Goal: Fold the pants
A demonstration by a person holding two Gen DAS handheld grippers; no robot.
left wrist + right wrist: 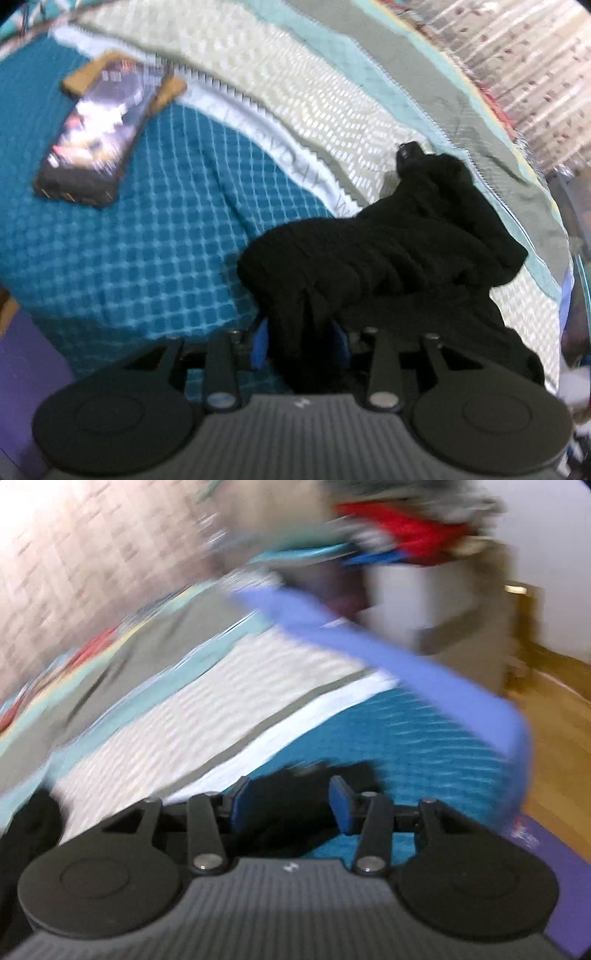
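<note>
black fabric of the pants (388,251) bunches right between the left gripper (301,347) pads in the left wrist view, so it looks gripped, with the heap lying on the teal checked blanket (147,229) near a phone (99,129). right wrist view is blurry: right gripper (291,801) jaws apart, dark cloth between them but not pinched. guessing a fold is being set down, next comes regrasping an edge.

1. Home bedroom: bed under a teal waffle-weave blanket (155,221), cream and grey quilted bands (258,74) toward 12 o'clock
2. Patterned wallpaper (535,74) at 2 o'clock
3. Wood floor (554,768) at 3 o'clock, right view
4. Phone (99,129) lying on the bed, 10 o'clock
</note>
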